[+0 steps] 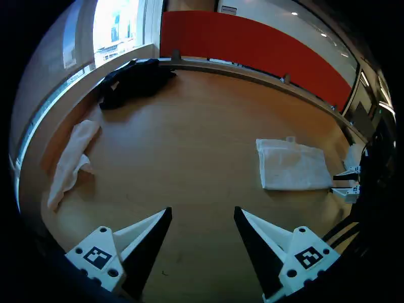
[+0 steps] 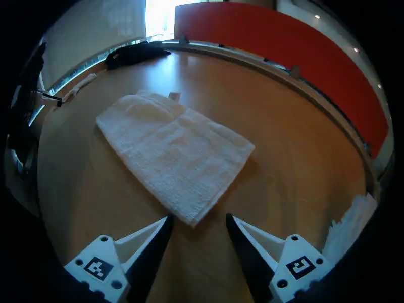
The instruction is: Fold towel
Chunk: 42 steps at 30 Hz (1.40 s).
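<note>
- Your right gripper (image 2: 198, 216) holds its fingers apart; the folded towel (image 2: 171, 151) lies just ahead, its near corner between the tips.
- Your left gripper (image 1: 202, 208), fingers also spread, grips nothing over the wooden table (image 1: 202, 131); the towel lies ahead to their right.

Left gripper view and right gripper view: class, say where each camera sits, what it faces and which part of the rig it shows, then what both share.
Left gripper view: rides the left gripper, looking over its open fingers across the table toward the red panel; towel far right.
Right gripper view: rides the right gripper, open fingers pointing at the towel's near corner.
Shared: towel, table, red panel, dark garment.
</note>
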### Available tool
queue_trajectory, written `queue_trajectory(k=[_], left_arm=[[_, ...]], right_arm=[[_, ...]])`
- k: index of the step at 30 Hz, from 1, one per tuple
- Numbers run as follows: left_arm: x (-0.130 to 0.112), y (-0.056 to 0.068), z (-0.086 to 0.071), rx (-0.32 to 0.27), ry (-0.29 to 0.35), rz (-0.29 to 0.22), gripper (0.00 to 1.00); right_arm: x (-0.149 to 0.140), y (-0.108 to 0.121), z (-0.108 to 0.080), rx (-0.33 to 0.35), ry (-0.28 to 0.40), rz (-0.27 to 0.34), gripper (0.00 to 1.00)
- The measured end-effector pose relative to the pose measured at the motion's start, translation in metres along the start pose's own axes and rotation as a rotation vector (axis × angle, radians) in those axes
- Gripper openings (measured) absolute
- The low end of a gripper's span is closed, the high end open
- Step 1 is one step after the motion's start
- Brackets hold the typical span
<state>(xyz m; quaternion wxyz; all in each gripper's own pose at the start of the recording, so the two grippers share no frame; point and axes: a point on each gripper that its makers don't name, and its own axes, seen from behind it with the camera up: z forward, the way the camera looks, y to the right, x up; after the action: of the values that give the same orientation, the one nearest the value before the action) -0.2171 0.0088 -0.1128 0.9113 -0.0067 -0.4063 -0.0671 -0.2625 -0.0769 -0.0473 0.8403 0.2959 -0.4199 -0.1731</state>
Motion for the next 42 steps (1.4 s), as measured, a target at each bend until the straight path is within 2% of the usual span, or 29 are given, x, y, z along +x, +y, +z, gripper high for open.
queue_trajectory(k=[6, 9, 14, 19, 30, 36, 42], left_arm=[[-0.002, -0.002, -0.001, 0.003, -0.003, 0.002, 0.91], [-0.002, -0.003, -0.001, 0.002, -0.002, 0.000, 0.91], [-0.002, -0.003, -0.001, 0.002, -0.002, -0.002, 0.91], [-0.002, -0.004, 0.000, 0.003, -0.005, 0.001, 0.91], [0.000, -0.003, 0.000, 0.001, -0.004, 0.001, 0.91], [0.002, -0.004, -0.001, 0.002, 0.002, -0.003, 0.91], [0.002, -0.004, -0.004, -0.004, 0.011, -0.016, 0.91]], right_arm=[[-0.002, -0.006, 0.002, 0.035, -0.011, 0.013, 0.53], [-0.001, -0.006, 0.003, 0.039, -0.008, 0.028, 0.43], [-0.001, -0.005, 0.002, 0.044, -0.009, 0.038, 0.22], [-0.001, -0.010, 0.001, 0.062, -0.013, 0.028, 0.10], [0.005, -0.016, -0.003, 0.057, -0.007, -0.014, 0.06], [0.027, -0.014, -0.011, 0.046, 0.028, -0.033, 0.06], [0.066, -0.018, -0.020, 0.042, 0.082, -0.089, 0.06]])
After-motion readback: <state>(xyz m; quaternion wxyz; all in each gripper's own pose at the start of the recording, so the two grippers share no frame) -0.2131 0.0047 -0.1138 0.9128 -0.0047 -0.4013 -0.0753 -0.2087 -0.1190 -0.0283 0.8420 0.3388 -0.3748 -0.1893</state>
